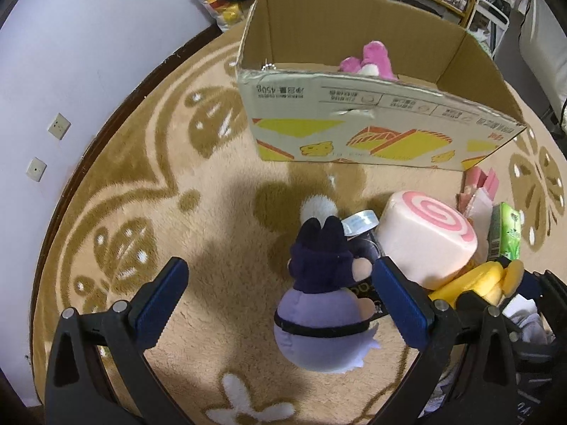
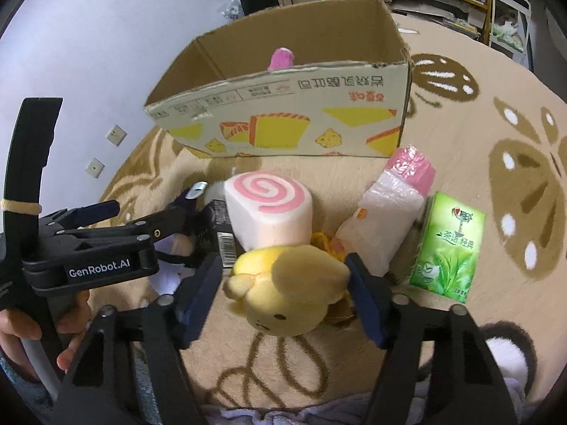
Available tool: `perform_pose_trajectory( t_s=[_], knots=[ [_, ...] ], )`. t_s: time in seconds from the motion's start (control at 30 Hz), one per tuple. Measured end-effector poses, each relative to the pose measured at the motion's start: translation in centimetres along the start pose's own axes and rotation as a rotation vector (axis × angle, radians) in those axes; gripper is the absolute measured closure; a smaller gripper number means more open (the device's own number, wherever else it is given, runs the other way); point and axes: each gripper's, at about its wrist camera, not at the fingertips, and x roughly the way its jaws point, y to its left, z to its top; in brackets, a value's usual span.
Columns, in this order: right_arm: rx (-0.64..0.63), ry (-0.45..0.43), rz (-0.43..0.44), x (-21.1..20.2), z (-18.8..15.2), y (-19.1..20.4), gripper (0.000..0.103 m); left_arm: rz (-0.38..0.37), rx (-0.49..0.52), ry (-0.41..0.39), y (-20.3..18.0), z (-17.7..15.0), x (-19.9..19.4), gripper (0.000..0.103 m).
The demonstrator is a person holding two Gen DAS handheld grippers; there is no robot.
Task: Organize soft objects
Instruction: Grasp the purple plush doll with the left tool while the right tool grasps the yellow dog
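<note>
Surface: beige rug [image 1: 219, 212] with a brown leaf pattern carries everything; a lavender wall runs along its left edge.
Left tool [image 1: 280, 294]: spread wide, pointing steeply down; purple doll [image 1: 319, 322] lies between the blue pads, close to the right pad, well clear of the left pad. No contact visible on the left side; right side too close to tell.
Right tool [image 2: 283, 294]: fingers straddle the yellow plush [image 2: 294, 294]; both blue pads sit right at its flanks. Whether they press into it I cannot tell.
Hand [image 2: 39, 329]: grips the handle of the left tool, seen at the left of the right wrist view.
Cardboard box [image 1: 372, 131]: open-topped, standing toward the far edge of the rug; pink plush [image 1: 372, 58] already inside.
Swirl cushion [image 2: 269, 209]: white cylinder with a pink spiral face, on the rug between the box and the yellow plush, touching the plush.
Tape roll [image 1: 359, 221]: just beside the doll's dark hair, against the cushion.
White and pink packet [image 2: 393, 209]: right of the cushion, leaning.
Green tissue pack [image 2: 448, 244]: right of the packet, upright.
</note>
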Motion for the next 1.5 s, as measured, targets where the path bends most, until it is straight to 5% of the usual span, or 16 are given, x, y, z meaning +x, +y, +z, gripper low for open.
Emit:
perform_pose_trajectory(
  t_s=[0.33,0.53,0.6,0.83,1.5],
  knots=[
    [0.044,0.002,0.02,0.4,0.1,-0.9,0.036,0.012,0.019,0.078,-0.2,-0.1,1.7,0.011],
    [0.016,-0.023,0.006,0.1,0.1,-0.4,0.043,-0.097,0.018,0.111,-0.6,-0.3,2.4,0.043],
    [0.01,-0.034,0.008,-0.1,0.2,-0.3,0.045,-0.141,0.028,0.11,-0.9,-0.3,2.3,0.063],
    [-0.008,-0.097,0.005,-1.5,0.4,0.1,0.046,-0.064,0.024,0.038,-1.1,-0.2,0.9,0.067],
    [-0.052,-0.261,-0.013,-5.7,0.7,1.0,0.046,-0.03,0.008,-0.166,-0.6,-0.1,-3.7,0.067]
  ],
)
